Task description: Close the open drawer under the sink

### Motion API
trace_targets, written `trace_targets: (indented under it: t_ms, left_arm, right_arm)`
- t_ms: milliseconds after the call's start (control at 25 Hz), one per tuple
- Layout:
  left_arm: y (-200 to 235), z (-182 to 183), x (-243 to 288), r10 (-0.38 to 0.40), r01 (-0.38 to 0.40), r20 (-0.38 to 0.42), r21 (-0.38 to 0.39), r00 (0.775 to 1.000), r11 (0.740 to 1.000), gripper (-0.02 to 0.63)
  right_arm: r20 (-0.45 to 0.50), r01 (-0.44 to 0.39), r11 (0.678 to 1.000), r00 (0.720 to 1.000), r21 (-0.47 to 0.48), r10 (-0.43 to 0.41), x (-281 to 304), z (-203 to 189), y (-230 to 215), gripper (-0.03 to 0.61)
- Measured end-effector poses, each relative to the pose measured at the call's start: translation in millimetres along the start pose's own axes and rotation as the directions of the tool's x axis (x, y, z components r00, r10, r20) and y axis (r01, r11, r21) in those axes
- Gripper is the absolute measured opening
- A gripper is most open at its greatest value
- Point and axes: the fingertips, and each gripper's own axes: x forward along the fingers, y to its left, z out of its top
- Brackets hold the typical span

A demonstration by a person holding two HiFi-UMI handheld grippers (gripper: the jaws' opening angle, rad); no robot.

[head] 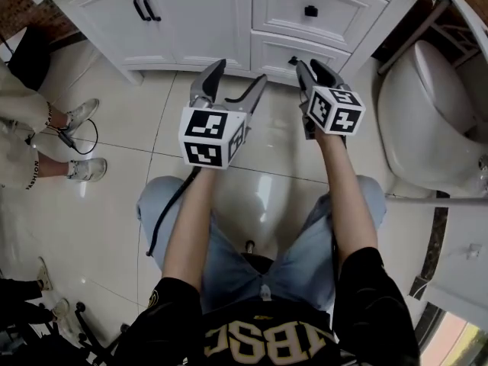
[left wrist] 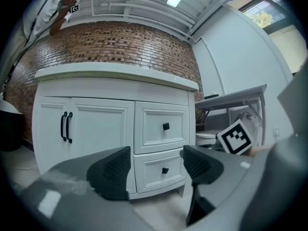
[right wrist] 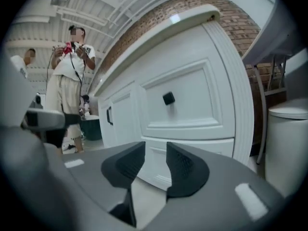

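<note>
The white vanity (head: 191, 21) stands ahead with two drawers at its right side. The upper drawer (head: 339, 17) and the lower drawer (head: 271, 52) each carry a black knob, and both fronts look flush with the cabinet in the left gripper view, upper drawer (left wrist: 161, 138) above lower drawer (left wrist: 154, 174). My left gripper (head: 240, 75) hangs above the tiles in front of the lower drawer, open wide and empty (left wrist: 156, 160). My right gripper (head: 311, 67) is held close to the lower drawer's knob (head: 293, 59), its jaws a narrow gap apart with nothing between them (right wrist: 155, 150).
A white toilet (head: 427, 120) stands to the right of the vanity. The cabinet doors (head: 183, 14) have black handles. A seated person's legs and shoes (head: 80, 170) are at the left, with a cable on the tiles. Two bystanders (right wrist: 72, 81) stand further left.
</note>
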Motion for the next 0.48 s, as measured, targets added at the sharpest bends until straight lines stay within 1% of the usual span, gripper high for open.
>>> trace_targets:
  t_ms: [80, 200, 360, 480]
  left_arm:
    - [-12, 6, -8, -0.010, 0.010, 0.010, 0.013, 1.000, 1.000, 0.347]
    - [-27, 17, -23, -0.021, 0.020, 0.039, 0.028, 0.999, 0.999, 0.347]
    - [-38, 28, -39, -0.025, 0.022, 0.074, 0.030, 0.997, 0.999, 0.347]
    - [-37, 35, -50, -0.010, 0.009, 0.105, 0.011, 0.994, 1.000, 0.347]
  right_arm:
    - [0.082, -0.028, 1.000, 0.996, -0.005, 0.028, -27, 26, 14, 0.170]
    - [0.180, -0.007, 0.998, 0.984, -0.063, 0.018, -68, 58, 32, 0.231]
    - [0.269, 0.077, 0.990, 0.962, -0.120, -0.043, -120, 78, 47, 0.302]
    - [0.301, 0.156, 0.975, 0.948, -0.156, -0.103, -154, 80, 52, 0.347]
